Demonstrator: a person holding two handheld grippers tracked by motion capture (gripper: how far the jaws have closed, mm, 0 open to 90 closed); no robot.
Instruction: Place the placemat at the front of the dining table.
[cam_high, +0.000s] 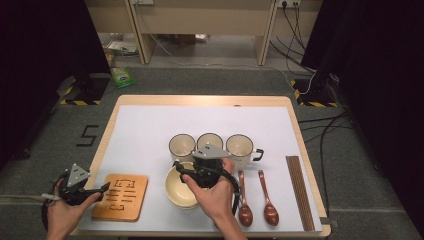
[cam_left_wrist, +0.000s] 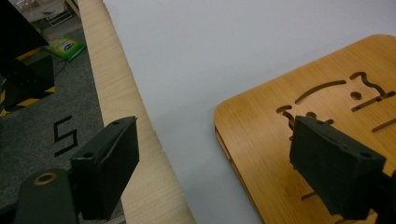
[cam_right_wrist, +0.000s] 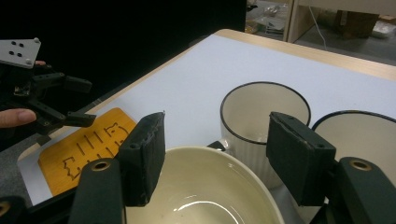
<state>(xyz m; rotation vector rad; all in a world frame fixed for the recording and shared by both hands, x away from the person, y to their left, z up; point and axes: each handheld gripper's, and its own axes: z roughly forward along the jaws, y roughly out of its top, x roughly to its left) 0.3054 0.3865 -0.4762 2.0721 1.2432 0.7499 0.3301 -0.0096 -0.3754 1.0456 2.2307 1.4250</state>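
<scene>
Sitting near the bench's (cam_high: 150, 107) front edge, the cream bowl (cam_high: 178, 189) lies under the right hand-held gripper (cam_right_wrist: 215, 154), whose jaws gape released above its rim. Three mugs (cam_high: 182, 146) crowd just behind it; two wooden spoons (cam_high: 244, 200) lie right, a wooden trivet (cam_high: 121, 196) left, beside the released left hand-held gripper (cam_high: 102, 189).

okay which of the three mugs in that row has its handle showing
The rightmost mug: its dark handle sticks out to the right, toward the chopsticks. The middle and left mugs show no handle from above.
</scene>
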